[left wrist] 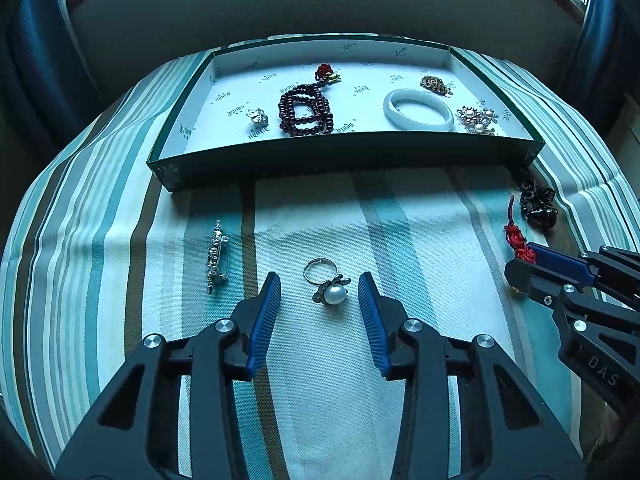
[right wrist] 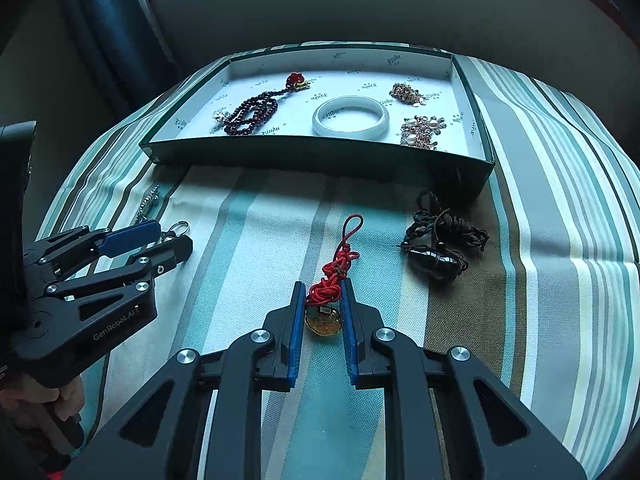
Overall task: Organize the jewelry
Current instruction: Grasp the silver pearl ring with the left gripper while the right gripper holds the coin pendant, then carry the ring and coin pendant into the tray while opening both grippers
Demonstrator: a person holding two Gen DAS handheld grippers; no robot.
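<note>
My left gripper (left wrist: 319, 286) stands open around the pearl ring (left wrist: 328, 285) on the striped cloth (left wrist: 420, 216), just in front of the jewelry tray (left wrist: 352, 160). My right gripper (right wrist: 322, 294) pinches the red knotted charm (right wrist: 334, 276), its gold pendant (right wrist: 322, 321) between the pads, also before the tray.
</note>
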